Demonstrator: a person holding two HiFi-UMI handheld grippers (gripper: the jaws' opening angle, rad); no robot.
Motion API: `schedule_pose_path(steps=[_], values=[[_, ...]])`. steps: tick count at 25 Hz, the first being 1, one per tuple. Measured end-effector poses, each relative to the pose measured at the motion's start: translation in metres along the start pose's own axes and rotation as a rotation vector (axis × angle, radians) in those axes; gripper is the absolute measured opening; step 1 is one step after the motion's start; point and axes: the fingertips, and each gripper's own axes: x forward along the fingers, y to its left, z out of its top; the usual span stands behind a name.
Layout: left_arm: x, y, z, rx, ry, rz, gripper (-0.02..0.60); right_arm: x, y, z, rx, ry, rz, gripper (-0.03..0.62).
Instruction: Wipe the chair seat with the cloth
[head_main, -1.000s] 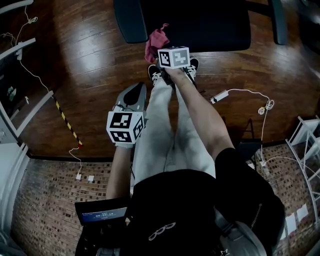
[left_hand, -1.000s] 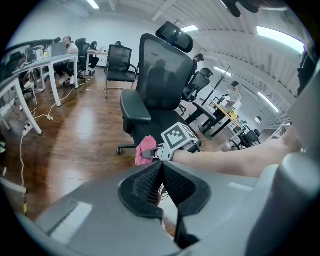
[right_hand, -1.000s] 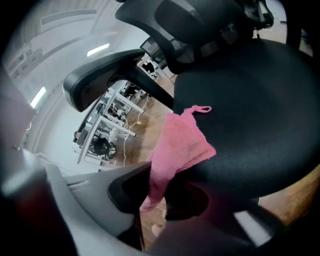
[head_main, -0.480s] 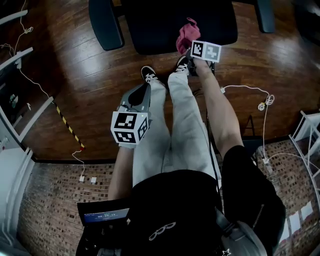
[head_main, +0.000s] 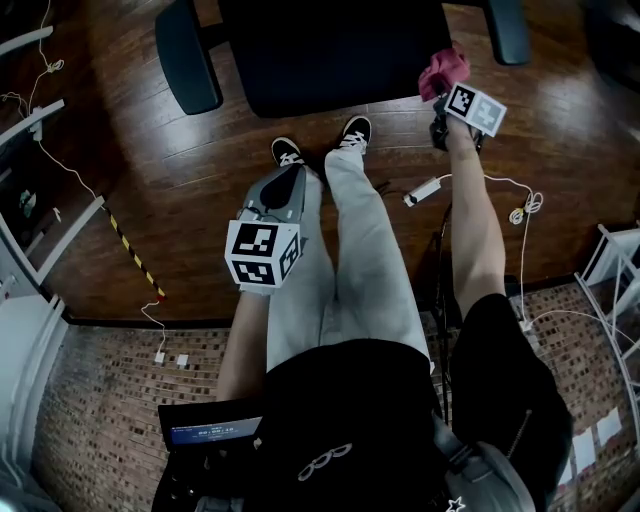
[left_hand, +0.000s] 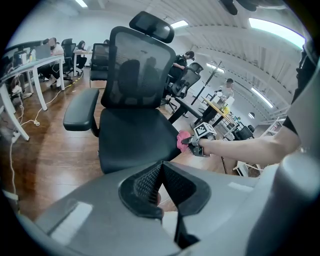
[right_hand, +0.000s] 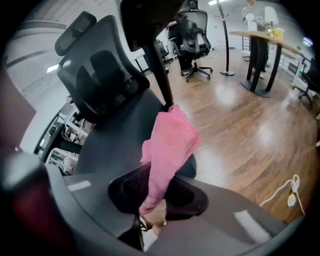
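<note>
The black office chair's seat (head_main: 330, 55) fills the top of the head view, with an armrest (head_main: 185, 55) on each side. A pink cloth (head_main: 445, 70) sits at the seat's front right corner, and my right gripper (head_main: 441, 92) is shut on it. In the right gripper view the cloth (right_hand: 167, 147) hangs bunched out of the shut jaws (right_hand: 154, 196) against the seat's edge (right_hand: 115, 135). My left gripper (head_main: 272, 192) is held low over the person's left leg, away from the chair, shut on nothing. Its view shows the seat (left_hand: 132, 142), the cloth (left_hand: 183, 141) and the right gripper (left_hand: 199, 145).
The person's legs and shoes (head_main: 355, 130) stand just in front of the chair on the wood floor. A white adapter with cables (head_main: 425, 190) lies right of the feet. Striped tape (head_main: 135, 250) and desk frames are at the left, other chairs (right_hand: 195, 30) and a table behind.
My right gripper has carried the pink cloth rightwards along the seat's front edge, from its left-centre to the right corner. The left gripper has stayed where it was.
</note>
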Motion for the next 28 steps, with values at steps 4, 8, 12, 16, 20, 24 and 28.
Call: schedule_pose_path(steps=[4,8,12,16,20,24,28], values=[[0.001,-0.005,-0.003,-0.007,0.002,0.007,-0.008,-0.015,-0.029,0.015,0.032,-0.038,-0.045,0.064],[-0.003,0.001,-0.010,-0.030,-0.005,0.016,-0.008,-0.010,-0.024,0.002,0.088,-0.047,-0.020,0.064],[-0.011,0.013,-0.014,-0.054,-0.017,0.025,-0.008,0.010,0.022,-0.039,0.054,0.030,0.038,0.064],[-0.019,0.028,-0.019,-0.066,-0.035,0.029,-0.008,0.033,0.082,-0.084,-0.001,0.108,0.093,0.064],[-0.037,0.044,-0.032,-0.081,-0.039,0.049,-0.008,0.050,0.160,-0.128,-0.058,0.178,0.179,0.064],[-0.055,0.062,-0.043,-0.090,-0.037,0.064,-0.008,0.060,0.246,-0.175,-0.158,0.253,0.276,0.064],[-0.066,0.071,-0.044,-0.093,-0.046,0.074,-0.008,0.064,0.317,-0.201,-0.246,0.296,0.368,0.064]])
